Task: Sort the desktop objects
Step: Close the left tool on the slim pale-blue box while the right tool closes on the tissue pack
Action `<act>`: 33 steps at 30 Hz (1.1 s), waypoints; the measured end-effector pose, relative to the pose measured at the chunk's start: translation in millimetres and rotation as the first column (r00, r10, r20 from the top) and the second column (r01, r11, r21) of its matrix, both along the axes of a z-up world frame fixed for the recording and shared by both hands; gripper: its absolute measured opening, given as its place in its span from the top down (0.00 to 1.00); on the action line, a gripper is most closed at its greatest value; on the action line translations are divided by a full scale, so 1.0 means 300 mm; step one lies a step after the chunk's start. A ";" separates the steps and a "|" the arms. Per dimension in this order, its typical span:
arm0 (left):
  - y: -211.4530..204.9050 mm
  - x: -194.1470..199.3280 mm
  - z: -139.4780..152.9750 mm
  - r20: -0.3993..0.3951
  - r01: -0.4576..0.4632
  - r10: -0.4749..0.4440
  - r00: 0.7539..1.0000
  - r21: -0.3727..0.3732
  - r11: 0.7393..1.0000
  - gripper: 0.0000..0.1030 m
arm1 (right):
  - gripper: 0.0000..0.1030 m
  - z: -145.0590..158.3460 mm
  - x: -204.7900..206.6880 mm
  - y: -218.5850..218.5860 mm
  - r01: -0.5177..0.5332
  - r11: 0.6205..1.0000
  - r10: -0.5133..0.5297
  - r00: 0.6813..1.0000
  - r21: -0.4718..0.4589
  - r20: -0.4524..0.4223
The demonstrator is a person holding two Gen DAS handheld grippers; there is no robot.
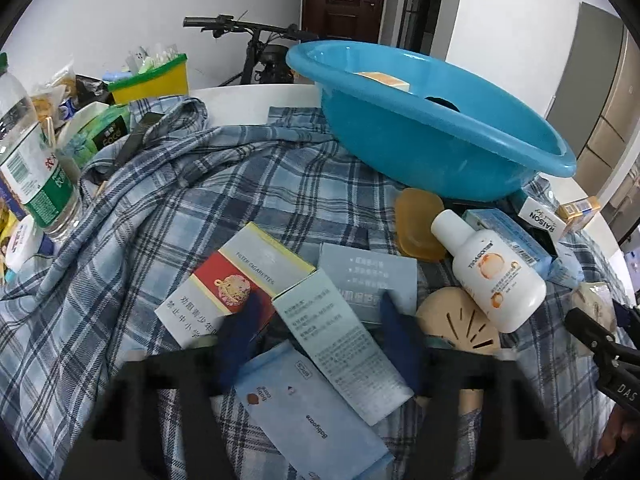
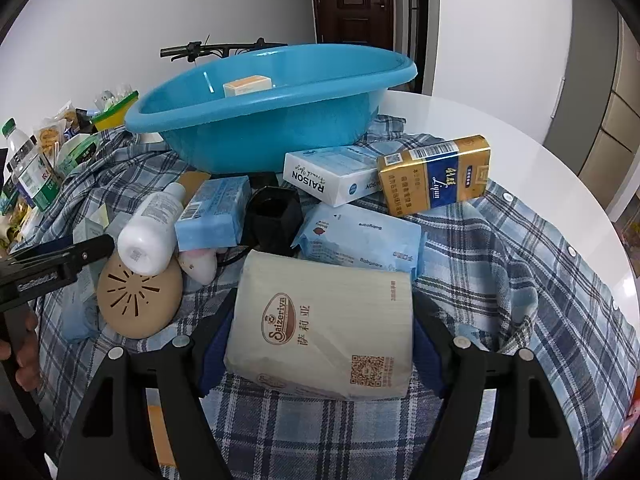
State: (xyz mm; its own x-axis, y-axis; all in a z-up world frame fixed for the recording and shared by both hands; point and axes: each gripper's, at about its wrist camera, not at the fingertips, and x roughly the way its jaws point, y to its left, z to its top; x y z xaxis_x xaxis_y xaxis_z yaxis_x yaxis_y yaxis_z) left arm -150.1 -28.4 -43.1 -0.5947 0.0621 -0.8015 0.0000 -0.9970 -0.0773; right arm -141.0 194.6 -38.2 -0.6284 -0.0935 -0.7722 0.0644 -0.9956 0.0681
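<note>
- A white round desk (image 2: pixel 500 128) stands in a room with white walls and a dark door. A blue checked shirt (image 2: pixel 500 280) is spread over it.
- The right hand-held gripper (image 2: pixel 324 304) is grasping a cream tissue pack (image 2: pixel 328 332). The pack has a brown oval logo and a square code. It sits at 6 o'clock in the right view, just above the shirt.
- The left hand-held gripper (image 1: pixel 319 300) has its blue fingers (image 1: pixel 240 340) on both sides of a long pale blue box (image 1: pixel 344 340). The fingers are blurred, so I cannot tell if they squeeze it.
- A big blue basin (image 2: pixel 260 136) stands at 12 o'clock from the tissue pack. One small orange and white box (image 2: pixel 248 84) lies inside.
- Three cigarette packs: one red and white (image 1: pixel 236 280), one gold (image 2: pixel 436 176), one white (image 2: pixel 332 176).
- One white bottle (image 1: pixel 492 276) leans on one round tan disc (image 1: pixel 460 320) with slots.
- One blue wipes pack (image 2: pixel 360 236) lies at 1 o'clock from the tissue pack.
- A black thing (image 2: pixel 272 216) at 11 o'clock is hard to make out.
- The water bottle (image 1: pixel 32 152) is cut off at 9 o'clock in the left view.
</note>
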 end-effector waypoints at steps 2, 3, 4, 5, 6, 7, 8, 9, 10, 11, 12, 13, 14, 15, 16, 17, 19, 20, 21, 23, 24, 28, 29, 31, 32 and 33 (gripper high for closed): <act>-0.010 -0.002 0.004 0.002 0.002 -0.002 1.000 0.031 1.000 0.59 | 0.28 0.000 0.002 0.003 0.001 1.000 -0.001 1.000 -0.003 0.000; -0.013 -0.002 0.008 0.003 0.013 -0.013 1.000 0.053 0.999 0.61 | 0.28 0.000 0.002 0.005 0.001 1.000 -0.001 1.000 -0.004 0.000; -0.013 -0.001 0.011 0.001 0.018 -0.018 1.000 0.061 0.998 0.63 | 0.28 0.001 0.002 0.006 0.001 1.000 -0.001 1.000 -0.006 -0.002; -0.008 0.003 0.015 -0.004 0.022 -0.022 1.000 0.059 0.998 0.64 | 0.28 0.002 0.003 0.008 0.001 1.000 -0.001 1.000 -0.007 -0.003; -0.001 0.007 0.020 -0.011 0.031 -0.031 0.999 0.052 0.998 0.65 | 0.28 0.004 0.004 0.009 0.002 1.000 -0.002 1.000 -0.008 -0.005; 0.013 0.013 0.023 -0.015 0.050 -0.049 0.999 0.040 0.998 0.66 | 0.28 0.005 0.004 0.011 0.002 1.000 -0.002 1.000 -0.009 -0.006; 0.024 0.018 0.024 -0.014 0.064 -0.063 0.998 0.033 0.997 0.66 | 0.28 0.006 0.004 0.013 0.003 1.000 -0.003 1.000 -0.011 -0.007; 0.037 0.021 0.023 -0.009 0.080 -0.080 0.997 0.026 0.996 0.66 | 0.28 0.007 0.004 0.014 0.004 1.000 -0.005 1.000 -0.013 -0.008; 0.051 0.025 0.016 0.007 0.100 -0.101 0.995 0.022 0.995 0.66 | 0.28 0.008 0.005 0.016 0.005 1.000 -0.006 1.000 -0.014 -0.009; 0.059 0.028 0.011 0.015 0.106 -0.107 0.994 0.023 0.994 0.66 | 0.28 0.008 0.005 0.018 0.007 1.000 -0.007 1.000 -0.015 -0.009; 0.063 0.034 0.006 0.017 0.100 -0.101 0.995 0.023 0.995 0.66 | 0.28 0.009 0.006 0.020 0.007 1.000 -0.008 1.000 -0.017 -0.009; 0.063 0.040 0.002 0.019 0.094 -0.095 0.995 0.024 0.995 0.65 | 0.28 0.009 0.007 0.022 0.008 1.000 -0.008 1.000 -0.019 -0.010; 0.061 0.044 -0.001 0.022 0.090 -0.091 0.996 0.028 0.996 0.61 | 0.28 0.009 0.008 0.023 0.009 1.000 -0.009 1.000 -0.021 -0.010; 0.053 0.047 -0.003 0.030 0.079 -0.080 0.996 0.032 0.996 0.58 | 0.28 0.009 0.008 0.025 0.009 1.000 -0.009 1.000 -0.023 -0.010; 0.046 0.050 -0.005 0.035 0.068 -0.070 0.997 0.036 0.997 0.51 | 0.28 0.008 0.009 0.026 0.010 1.000 -0.010 1.000 -0.024 -0.011; 0.038 0.056 -0.007 0.037 0.062 -0.064 0.997 0.049 0.997 0.40 | 0.28 0.007 0.010 0.027 0.010 1.000 -0.011 1.000 -0.025 -0.011; 0.022 0.071 -0.012 0.042 0.056 -0.060 0.997 0.100 0.993 0.31 | 0.28 0.006 0.011 0.029 0.011 1.000 -0.011 1.000 -0.029 -0.011; 0.021 0.081 -0.013 0.043 0.053 -0.058 0.997 0.103 0.993 0.31 | 0.28 0.006 0.012 0.030 0.011 0.999 -0.011 1.000 -0.030 -0.011; 0.023 0.084 -0.014 0.042 0.055 -0.059 0.997 0.096 0.994 0.31 | 0.28 0.005 0.012 0.031 0.012 0.999 -0.012 1.000 -0.032 -0.010; 0.038 0.100 -0.017 0.035 0.066 -0.068 0.997 0.060 0.996 0.31 | 0.28 0.004 0.012 0.031 0.012 0.999 -0.013 1.000 -0.036 -0.008; 0.043 0.109 -0.017 0.029 0.066 -0.068 0.997 0.054 0.996 0.31 | 0.28 0.003 0.012 0.030 0.012 0.999 -0.012 1.000 -0.037 -0.007; 0.035 0.123 -0.012 0.029 0.065 -0.068 0.997 0.084 0.994 0.66 | 0.28 0.005 0.016 0.026 0.006 0.999 -0.006 1.000 -0.034 -0.008; 0.036 0.124 -0.013 0.032 0.068 -0.071 0.997 0.076 0.995 0.67 | 0.28 0.005 0.017 0.026 0.006 0.999 -0.007 1.000 -0.035 -0.008; 0.029 0.125 -0.014 0.037 0.074 -0.077 0.996 0.077 0.994 0.68 | 0.28 0.005 0.017 0.026 0.007 0.999 -0.007 1.000 -0.037 -0.007; 0.025 0.128 -0.013 0.041 0.074 -0.078 0.996 0.080 0.994 0.69 | 0.28 0.006 0.018 0.026 0.006 0.999 -0.006 1.000 -0.036 -0.008; 0.020 0.135 -0.011 0.049 0.078 -0.082 0.995 0.086 0.993 0.70 | 0.28 0.006 0.019 0.027 0.005 0.999 -0.005 1.000 -0.035 -0.008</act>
State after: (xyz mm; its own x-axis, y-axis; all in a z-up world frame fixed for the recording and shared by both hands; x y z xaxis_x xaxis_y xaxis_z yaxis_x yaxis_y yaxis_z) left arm -109.7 -22.3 -46.3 -0.5425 0.1759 -0.8215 -0.0732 -0.9840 -0.1624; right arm -135.3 202.5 -36.3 -0.6353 -0.1173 -0.7633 0.0598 -0.9929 0.1028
